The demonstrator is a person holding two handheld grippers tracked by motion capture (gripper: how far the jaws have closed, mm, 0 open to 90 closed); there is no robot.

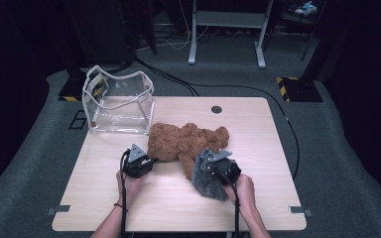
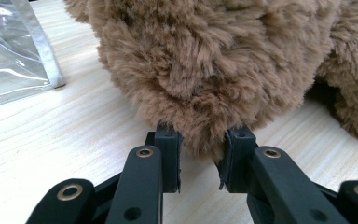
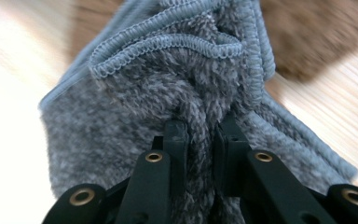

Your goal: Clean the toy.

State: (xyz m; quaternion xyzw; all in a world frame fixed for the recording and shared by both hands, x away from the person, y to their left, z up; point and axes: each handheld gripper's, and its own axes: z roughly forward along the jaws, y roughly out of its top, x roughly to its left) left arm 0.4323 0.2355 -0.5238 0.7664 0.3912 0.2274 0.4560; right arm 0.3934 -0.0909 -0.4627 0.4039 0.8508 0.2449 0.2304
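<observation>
A brown plush bear (image 1: 183, 141) lies across the middle of the wooden table (image 1: 258, 129). My left gripper (image 1: 149, 161) pinches a tuft of the bear's fur at its left end; in the left gripper view the two pads (image 2: 170, 154) squeeze the brown fur (image 2: 200, 70) between them. My right gripper (image 1: 212, 167) is shut on a bunched grey fleece cloth (image 1: 206, 181), which hangs down onto the table in front of the bear. In the right gripper view the cloth (image 3: 168, 84) with its stitched hem bulges out past the fingers (image 3: 177, 140).
A clear plastic pouch (image 1: 119, 101) with white trim stands open at the table's far left corner. A dark round grommet (image 1: 217, 109) sits in the table's far edge. Cables and a metal stand's legs (image 1: 225, 29) are on the carpet beyond.
</observation>
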